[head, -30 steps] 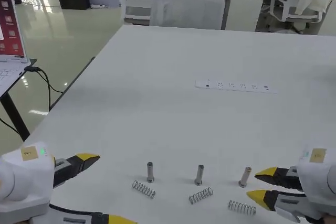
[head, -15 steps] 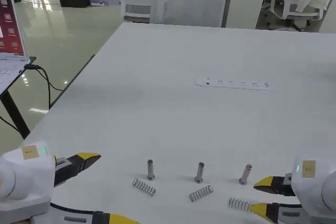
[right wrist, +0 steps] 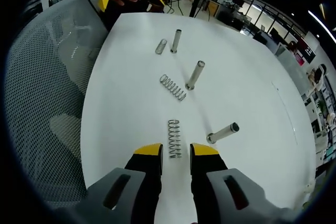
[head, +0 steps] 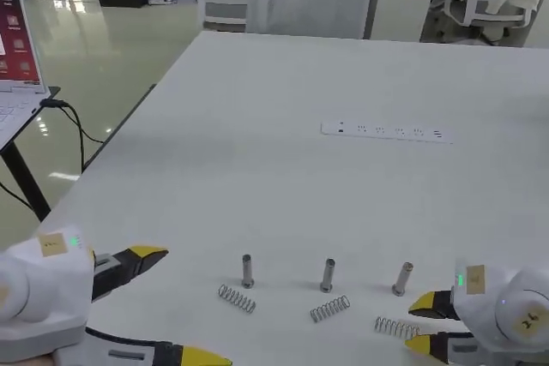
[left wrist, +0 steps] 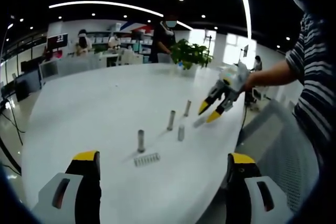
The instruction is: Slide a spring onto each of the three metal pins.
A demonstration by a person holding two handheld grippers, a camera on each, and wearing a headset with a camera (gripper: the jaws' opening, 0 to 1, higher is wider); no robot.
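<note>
While the right gripper [right wrist: 176, 150] sits at the bottom of its own view, jaws narrowly apart and holding nothing, the nearest spring [right wrist: 174, 138] lies flat on the white table [right wrist: 121, 103] straight ahead, its near end just between the tips, its long axis running up the frame in line with the jaws. Its pin [right wrist: 223, 132] stands just to the right. The left gripper [left wrist: 163, 161], jaws wide and empty, is well apart, so the right is nearer.
</note>
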